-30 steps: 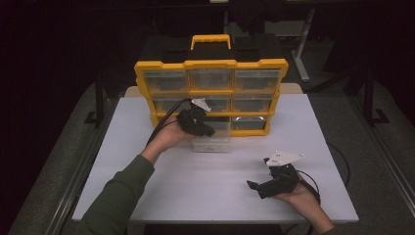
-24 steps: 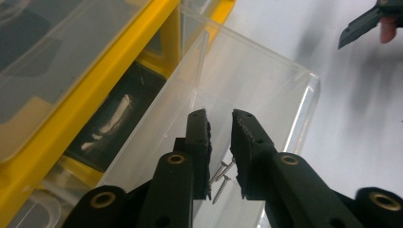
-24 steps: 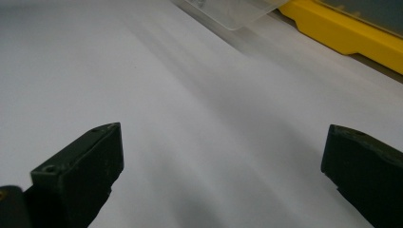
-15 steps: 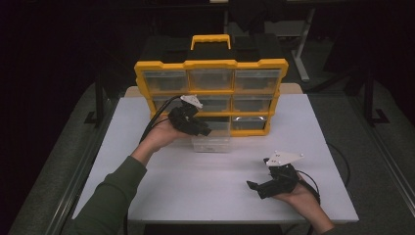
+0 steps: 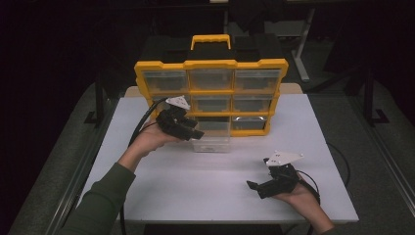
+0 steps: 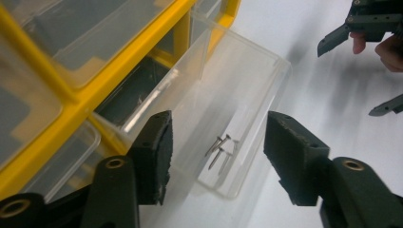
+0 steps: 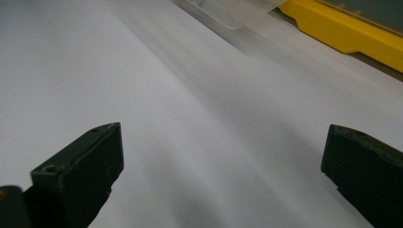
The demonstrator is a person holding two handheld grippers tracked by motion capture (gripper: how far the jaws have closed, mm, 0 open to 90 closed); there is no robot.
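A yellow organizer [image 5: 210,66] with clear drawers stands at the back of the white table [image 5: 161,196]. Its bottom middle drawer [image 5: 211,142] is pulled out onto the table, and a few nails [image 6: 221,149] lie in it. My left gripper [image 5: 195,134] hovers at the drawer's left front corner. Its jaws have just been opening and press on nothing, with the drawer [image 6: 247,71] lying below and beyond them. My right gripper [image 5: 257,176] rests low over the table's right front, open, with bare table between its jaws [image 7: 223,142].
The other drawers [image 5: 210,78] of the organizer are pushed in. In the left gripper view the right gripper [image 6: 351,76] shows at the top right, held by a hand. The drawer's corner [image 7: 233,9] and the yellow base [image 7: 342,28] show in the right gripper view.
My left gripper has drawn back to the left from the pulled-out drawer, and its jaws have opened. The drawer stays out. The right gripper has kept still.
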